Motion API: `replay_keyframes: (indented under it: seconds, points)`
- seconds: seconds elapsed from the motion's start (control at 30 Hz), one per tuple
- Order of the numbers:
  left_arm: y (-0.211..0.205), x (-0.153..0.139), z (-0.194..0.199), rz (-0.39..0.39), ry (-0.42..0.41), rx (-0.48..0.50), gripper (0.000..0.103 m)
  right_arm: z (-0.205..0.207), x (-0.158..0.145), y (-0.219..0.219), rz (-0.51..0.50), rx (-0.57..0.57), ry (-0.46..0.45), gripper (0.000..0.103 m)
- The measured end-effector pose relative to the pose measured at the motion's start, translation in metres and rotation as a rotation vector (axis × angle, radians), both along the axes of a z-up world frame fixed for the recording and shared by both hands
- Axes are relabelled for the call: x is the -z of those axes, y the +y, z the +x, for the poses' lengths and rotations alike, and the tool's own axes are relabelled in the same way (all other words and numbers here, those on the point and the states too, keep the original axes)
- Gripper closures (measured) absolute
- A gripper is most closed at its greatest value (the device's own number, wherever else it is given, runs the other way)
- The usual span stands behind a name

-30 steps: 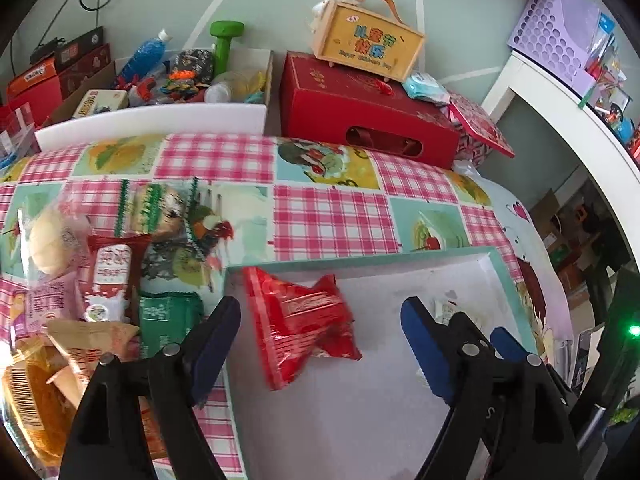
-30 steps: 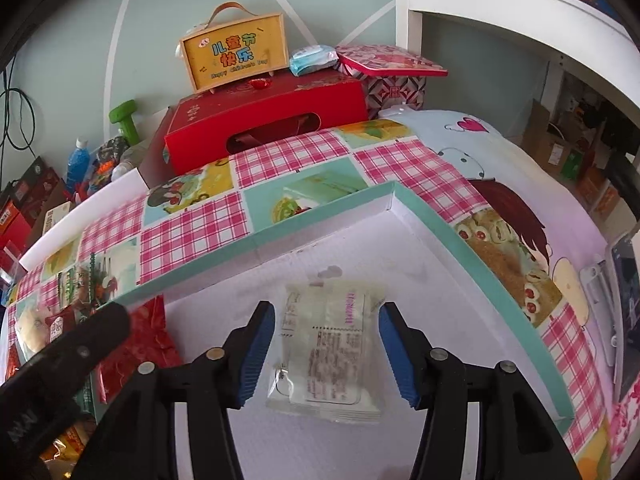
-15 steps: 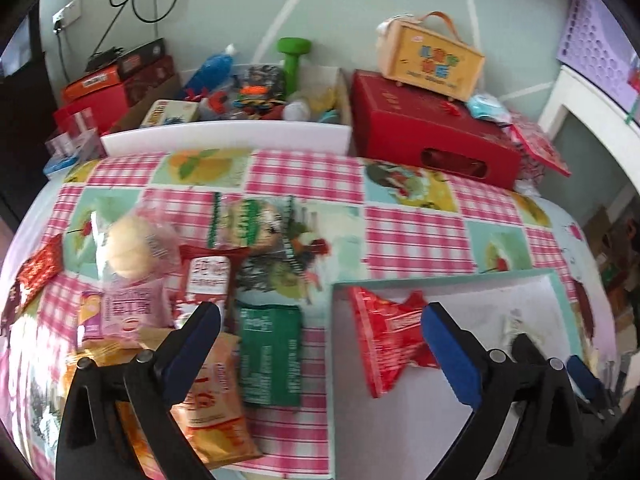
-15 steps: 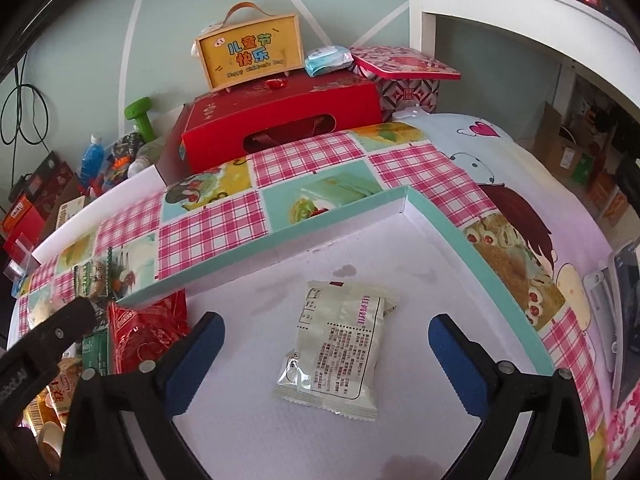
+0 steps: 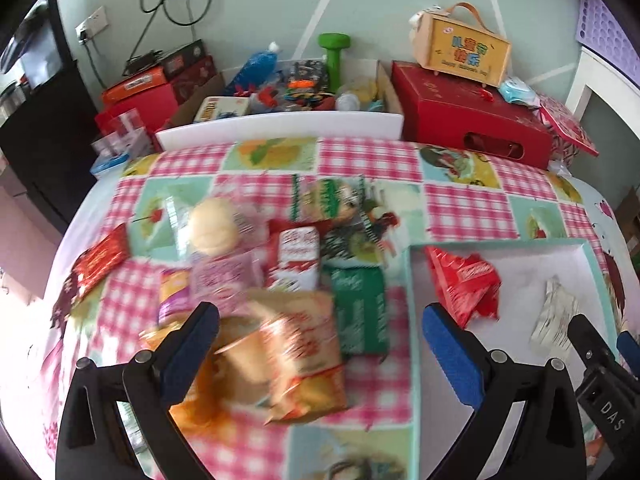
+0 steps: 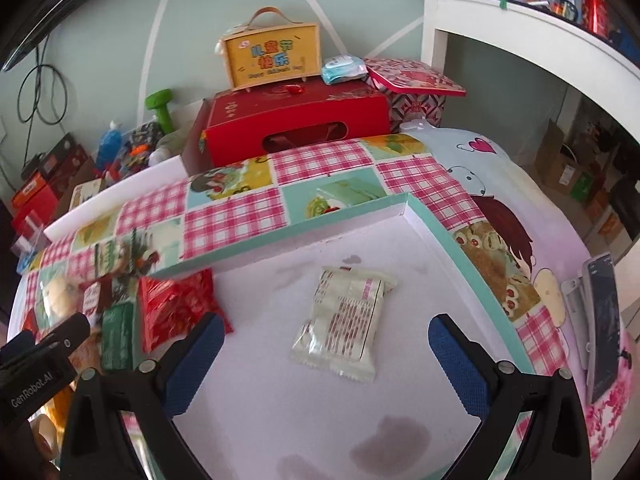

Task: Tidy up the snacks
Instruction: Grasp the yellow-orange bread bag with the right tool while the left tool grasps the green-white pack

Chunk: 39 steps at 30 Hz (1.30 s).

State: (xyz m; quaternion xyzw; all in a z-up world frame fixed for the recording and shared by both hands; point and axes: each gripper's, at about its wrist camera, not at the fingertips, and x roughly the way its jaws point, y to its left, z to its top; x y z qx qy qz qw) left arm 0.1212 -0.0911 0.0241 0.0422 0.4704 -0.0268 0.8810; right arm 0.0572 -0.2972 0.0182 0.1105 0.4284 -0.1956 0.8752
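Left gripper (image 5: 320, 344) spread, empty, over snack pile (image 5: 280, 304) at lower centre. Right gripper (image 6: 324, 356) spread, empty; white packet (image 6: 344, 320) and red packet (image 5: 464, 284) lying in tray (image 6: 432, 220). Next pickup judged pending: one packet to be pinched.

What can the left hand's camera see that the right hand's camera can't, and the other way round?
Only the left view shows the wall socket and the orange chip bag under the open left tool. Only the right view shows the phone and the shelf unit. Both show the tray, its red packet and pale packet, and the red box.
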Motion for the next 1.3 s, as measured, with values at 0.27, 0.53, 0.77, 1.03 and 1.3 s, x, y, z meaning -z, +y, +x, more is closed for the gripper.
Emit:
replay_keyframes:
  seconds: [0.27,0.53,0.77,1.03,1.3]
  points:
    - [0.044,-0.010,-0.037,-0.010,-0.025,-0.049,0.002,-0.021,0.001,0.035,0.009,-0.037,0.037,0.000]
    - [0.092,-0.017,-0.058,-0.045,-0.039,-0.121,0.002,-0.024,0.002,0.091,0.019,-0.176,0.030,0.000]
    - [0.153,-0.027,-0.065,-0.088,-0.068,-0.274,0.002,-0.016,0.002,0.125,0.078,-0.283,0.012,0.000]
    - [0.203,0.000,-0.066,-0.165,0.023,-0.408,0.012,-0.003,0.010,0.159,0.126,-0.378,0.005,0.000]
    - [0.201,0.036,-0.062,-0.209,0.138,-0.439,0.012,0.020,0.029,0.179,0.109,-0.434,0.027,0.012]
